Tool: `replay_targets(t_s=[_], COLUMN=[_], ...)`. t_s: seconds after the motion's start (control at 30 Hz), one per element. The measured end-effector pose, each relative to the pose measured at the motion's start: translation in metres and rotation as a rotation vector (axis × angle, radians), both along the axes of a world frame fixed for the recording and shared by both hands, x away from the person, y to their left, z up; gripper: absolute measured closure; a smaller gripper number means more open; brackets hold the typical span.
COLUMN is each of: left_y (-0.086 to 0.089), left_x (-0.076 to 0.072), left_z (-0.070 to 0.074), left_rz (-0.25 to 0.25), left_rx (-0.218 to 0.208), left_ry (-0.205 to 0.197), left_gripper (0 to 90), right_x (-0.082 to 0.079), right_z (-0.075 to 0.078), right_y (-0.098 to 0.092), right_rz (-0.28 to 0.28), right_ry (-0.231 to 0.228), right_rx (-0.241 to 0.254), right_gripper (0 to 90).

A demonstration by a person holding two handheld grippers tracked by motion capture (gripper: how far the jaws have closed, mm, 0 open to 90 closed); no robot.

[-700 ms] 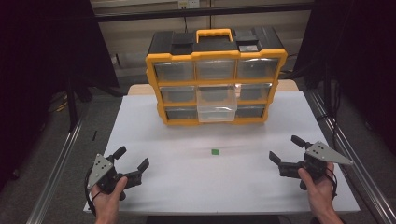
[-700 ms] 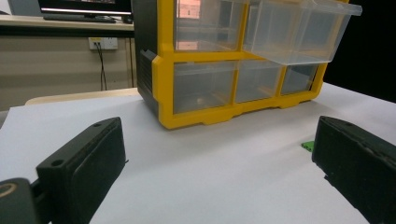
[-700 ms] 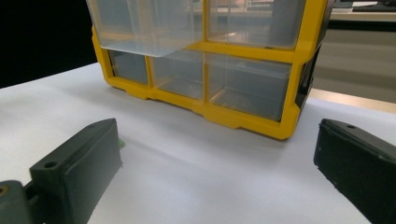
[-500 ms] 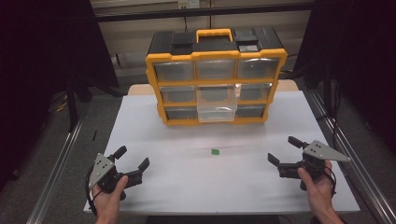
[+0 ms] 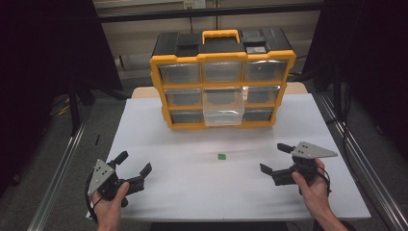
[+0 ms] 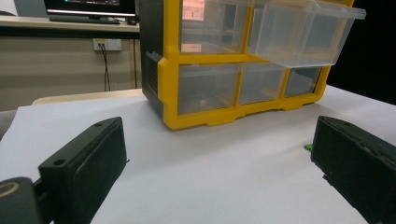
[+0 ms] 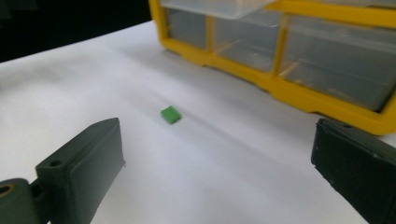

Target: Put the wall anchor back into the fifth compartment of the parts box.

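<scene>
We hold both tongs, left point(image 5: 133, 168) and right point(image 5: 275, 159), spread and empty low in the frame, because the small green piece point(image 5: 222, 156) lies free on the white counter point(image 5: 192, 192) between them, below the pulled-out drawer point(image 5: 223, 113).

Open white tabletop point(image 5: 192, 192) between my hands, bare around small green block point(image 5: 222, 156). Yellow organizer point(image 5: 221, 77) blocks far side; its pulled-out clear drawer point(image 5: 223, 107) overhangs tabletop.
</scene>
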State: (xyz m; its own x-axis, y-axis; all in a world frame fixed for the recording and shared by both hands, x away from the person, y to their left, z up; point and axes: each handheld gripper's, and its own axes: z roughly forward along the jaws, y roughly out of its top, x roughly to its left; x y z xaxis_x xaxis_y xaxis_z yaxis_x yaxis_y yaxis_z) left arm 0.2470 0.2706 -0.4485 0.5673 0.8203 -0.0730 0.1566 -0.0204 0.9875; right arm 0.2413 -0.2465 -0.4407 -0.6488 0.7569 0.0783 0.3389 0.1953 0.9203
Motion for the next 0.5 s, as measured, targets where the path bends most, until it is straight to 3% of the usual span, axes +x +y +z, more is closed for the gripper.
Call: replay_targets(t_s=[0.13, 0.23, 0.33, 0.5], left_y=[0.0, -0.001, -0.003, -0.003], left_x=[0.001, 0.001, 0.002, 0.002], left_z=[0.0, 0.0, 0.0, 0.0], left_rz=[-0.006, -0.01, -0.008, -0.012], left_rx=[0.015, 0.011, 0.012, 0.021], left_ry=[0.001, 0.003, 0.001, 0.001], left_gripper=[3.5, 3.5, 3.6, 3.5], right_x=[0.011, 0.021, 0.026, 0.035], right_z=[-0.001, -0.002, -0.002, -0.006], right_y=[0.016, 0.03, 0.037, 0.05], right_rz=[0.054, 0.12, 0.146, 0.189], right_ry=[0.05, 0.119, 0.126, 0.156], right_rx=[-0.029, -0.057, -0.077, -0.069], right_gripper=[1.6, 1.7, 1.7, 2.2])
